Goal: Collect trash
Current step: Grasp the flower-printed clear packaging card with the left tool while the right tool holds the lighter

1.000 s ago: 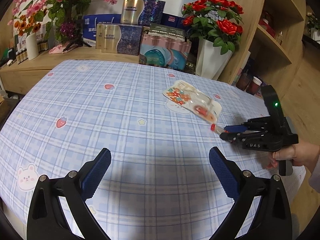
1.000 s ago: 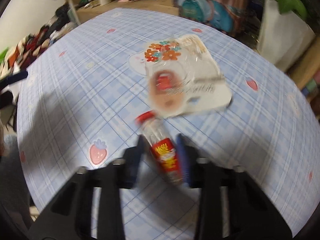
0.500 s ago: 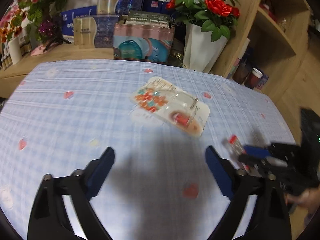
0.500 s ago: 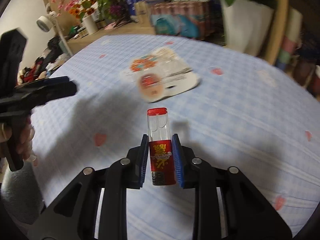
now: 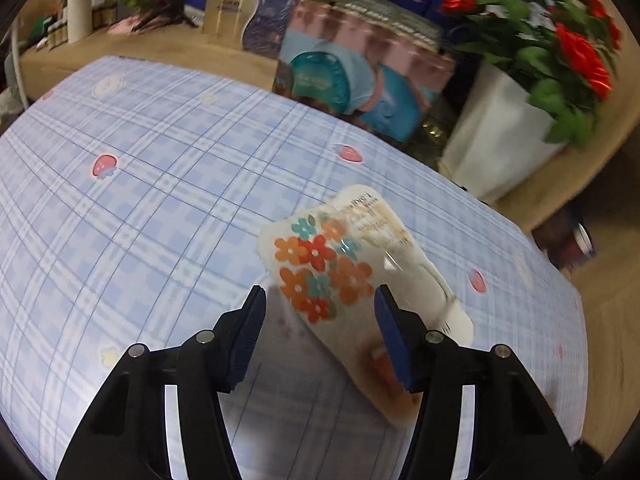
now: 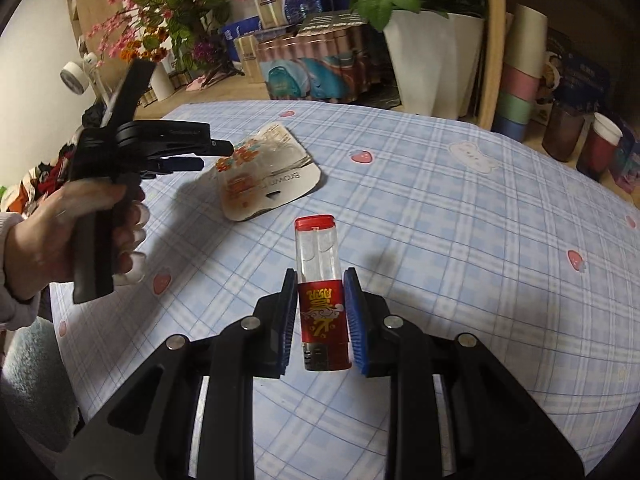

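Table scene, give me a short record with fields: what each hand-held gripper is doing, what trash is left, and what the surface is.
right hand-held gripper: shut on lighter, held above the table
left hand-held gripper: jaws closing over the blister pack, pads not pressing on it
trash left: blister pack, lying flat with its flower print up
surface: tablecloth, blue plaid with strawberries
behind table: white pot of red roses

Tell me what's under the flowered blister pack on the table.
The flowered blister pack lies flat on the checked tablecloth; only cloth shows around its edges. Anything beneath the card is covered. The left gripper is closing above its near end, not yet touching.
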Demonstrator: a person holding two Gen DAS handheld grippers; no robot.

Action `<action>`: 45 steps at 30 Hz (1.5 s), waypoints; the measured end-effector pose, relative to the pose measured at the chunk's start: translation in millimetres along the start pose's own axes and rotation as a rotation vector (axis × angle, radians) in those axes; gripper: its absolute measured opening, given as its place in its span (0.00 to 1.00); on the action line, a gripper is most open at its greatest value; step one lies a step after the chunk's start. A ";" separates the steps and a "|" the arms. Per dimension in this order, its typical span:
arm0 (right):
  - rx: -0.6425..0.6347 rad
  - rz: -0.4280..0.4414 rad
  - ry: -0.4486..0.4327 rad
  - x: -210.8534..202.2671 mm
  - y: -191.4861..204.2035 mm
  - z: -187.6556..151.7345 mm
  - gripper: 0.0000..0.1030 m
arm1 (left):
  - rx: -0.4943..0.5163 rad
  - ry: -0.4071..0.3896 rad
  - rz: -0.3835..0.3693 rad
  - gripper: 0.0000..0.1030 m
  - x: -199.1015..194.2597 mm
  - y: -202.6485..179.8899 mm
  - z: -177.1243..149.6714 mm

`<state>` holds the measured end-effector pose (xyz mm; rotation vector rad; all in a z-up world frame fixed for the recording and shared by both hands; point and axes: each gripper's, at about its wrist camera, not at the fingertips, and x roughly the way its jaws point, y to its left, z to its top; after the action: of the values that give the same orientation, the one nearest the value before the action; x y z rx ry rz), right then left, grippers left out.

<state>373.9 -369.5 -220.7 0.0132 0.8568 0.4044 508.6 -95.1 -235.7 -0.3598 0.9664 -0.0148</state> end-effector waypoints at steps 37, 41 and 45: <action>0.197 0.082 -0.150 -96.3 96.5 -67.0 0.26 | 0.361 -0.039 -0.179 0.07 -178.9 73.0 -124.2; 0.202 0.084 -0.175 -112.3 111.4 -70.8 0.26 | 0.371 -0.074 -0.200 0.07 -211.6 76.3 -137.3; 0.187 0.067 -0.179 -120.9 123.6 -74.4 0.26 | 0.402 -0.114 -0.210 0.06 -238.1 75.8 -149.5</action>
<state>206.3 -309.0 -160.0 0.2478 0.7159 0.3785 240.6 -26.9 -144.8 -0.0877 0.7868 -0.3708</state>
